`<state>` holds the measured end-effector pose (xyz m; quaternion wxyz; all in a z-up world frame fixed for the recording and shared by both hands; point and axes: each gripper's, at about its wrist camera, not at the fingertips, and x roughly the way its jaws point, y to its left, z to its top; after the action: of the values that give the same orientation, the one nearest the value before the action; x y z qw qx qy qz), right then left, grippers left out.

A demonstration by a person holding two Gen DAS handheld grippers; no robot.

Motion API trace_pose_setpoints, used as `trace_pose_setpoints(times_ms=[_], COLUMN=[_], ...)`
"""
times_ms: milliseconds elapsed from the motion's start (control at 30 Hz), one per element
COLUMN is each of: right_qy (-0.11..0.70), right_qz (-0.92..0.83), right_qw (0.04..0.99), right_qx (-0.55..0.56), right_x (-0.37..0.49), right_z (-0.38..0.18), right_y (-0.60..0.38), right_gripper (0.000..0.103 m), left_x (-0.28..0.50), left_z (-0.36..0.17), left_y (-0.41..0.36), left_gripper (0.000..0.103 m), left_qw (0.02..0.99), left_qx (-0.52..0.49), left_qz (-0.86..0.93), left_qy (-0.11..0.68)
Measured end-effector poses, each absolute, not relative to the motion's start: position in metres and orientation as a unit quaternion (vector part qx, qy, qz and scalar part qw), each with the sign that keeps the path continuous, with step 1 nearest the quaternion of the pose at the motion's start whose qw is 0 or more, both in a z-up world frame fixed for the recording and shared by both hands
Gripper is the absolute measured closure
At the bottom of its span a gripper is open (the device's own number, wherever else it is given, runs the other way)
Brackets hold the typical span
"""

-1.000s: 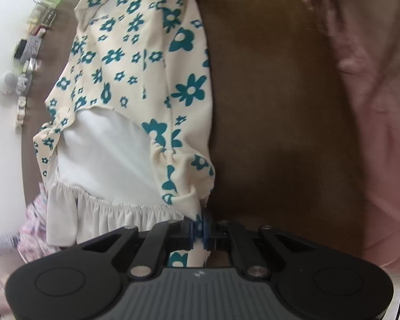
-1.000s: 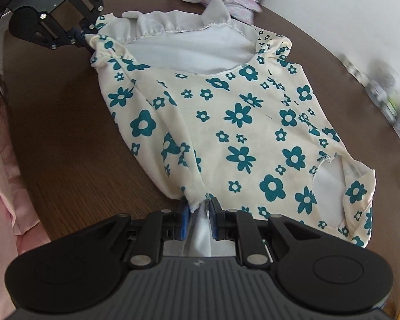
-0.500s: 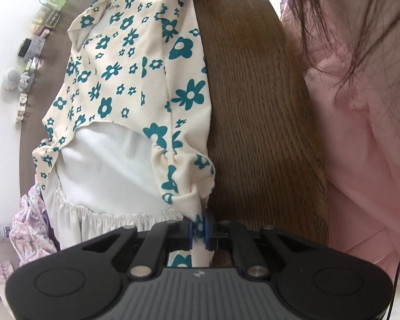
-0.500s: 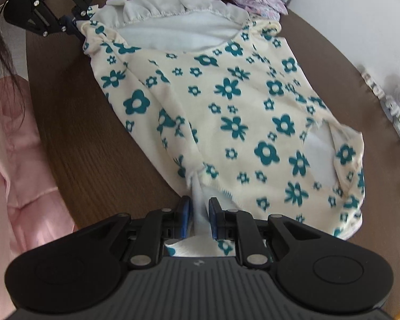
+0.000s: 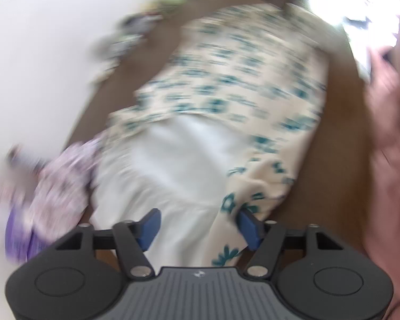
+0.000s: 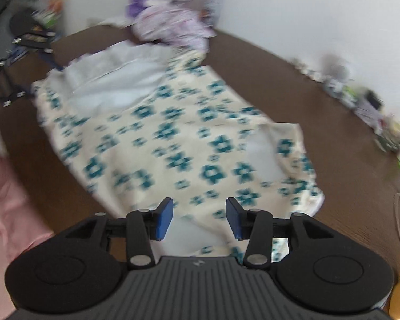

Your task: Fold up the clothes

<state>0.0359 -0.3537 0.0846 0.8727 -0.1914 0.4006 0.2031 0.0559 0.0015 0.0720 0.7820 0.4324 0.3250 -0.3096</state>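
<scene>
both grippers, left gripper (image 5: 198, 228) and right gripper (image 6: 199, 217), are opening with nothing clamped; the dress (image 6: 173, 138) lies flat beyond and beneath the fingers. light, limp, slippery: pinch a hem corner.

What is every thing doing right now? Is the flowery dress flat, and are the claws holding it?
Flowery dress: spread flat on the brown table, white lining showing at one end.
Left gripper: fingers opening, pads off the cloth, dress below them.
Right gripper: fingers opening, not pinching the dress.
Purple clothes: crumpled in a heap at the table's far edge.
</scene>
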Motion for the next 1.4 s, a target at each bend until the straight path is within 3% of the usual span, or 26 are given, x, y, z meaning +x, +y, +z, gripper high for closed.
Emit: trace_pose_setpoints(times_ms=[167,367,667,900,1000,1067,1100,1167,1233,1400], right_qy=[0.405,0.412,0.425,0.429,0.427,0.424,0.423,0.421,0.419,0.408], right_qz=[0.136,0.076,0.065,0.072,0.077,0.079,0.081,0.090,0.098,0.102], right_qw=[0.895,0.905,0.901,0.898,0.899,0.901,0.901,0.902,0.902,0.906], right_qx=[-0.128,-0.079,-0.062,-0.066,-0.054,-0.050,-0.047,-0.042,-0.038,-0.053], right_x=[0.081,0.133,0.196,0.209,0.212,0.214,0.215,0.215,0.215,0.210], right_z=[0.075,0.054,0.034,0.021,0.019,0.018,0.018,0.018,0.017,0.017], right_y=[-0.374,-0.394,-0.390,-0.390,-0.395,-0.397,-0.398,-0.399,-0.399,-0.392], right_gripper=[0.058,0.054,0.052,0.052,0.052,0.052,0.052,0.058,0.073,0.078], left_x=[0.089,0.133,0.272,0.335,0.342,0.341,0.340,0.328,0.312,0.263], left_z=[0.094,0.103,0.055,0.029,0.028,0.029,0.029,0.029,0.027,0.026], left_y=[0.043,0.073,0.019,0.008,0.012,0.014,0.015,0.009,0.010,0.025], left_gripper=[0.036,0.036,0.036,0.036,0.046,0.075,0.100,0.099,0.100,0.100], left_qw=[0.841,0.869,0.875,0.877,0.877,0.872,0.870,0.872,0.876,0.882], left_qx=[0.310,0.242,0.197,0.178,0.162,0.138,0.128,0.160,0.176,0.192], left_qz=[-0.239,-0.191,-0.183,-0.172,-0.186,-0.212,-0.223,-0.218,-0.208,-0.178], left_qy=[0.374,0.386,0.403,0.413,0.413,0.419,0.421,0.408,0.399,0.391])
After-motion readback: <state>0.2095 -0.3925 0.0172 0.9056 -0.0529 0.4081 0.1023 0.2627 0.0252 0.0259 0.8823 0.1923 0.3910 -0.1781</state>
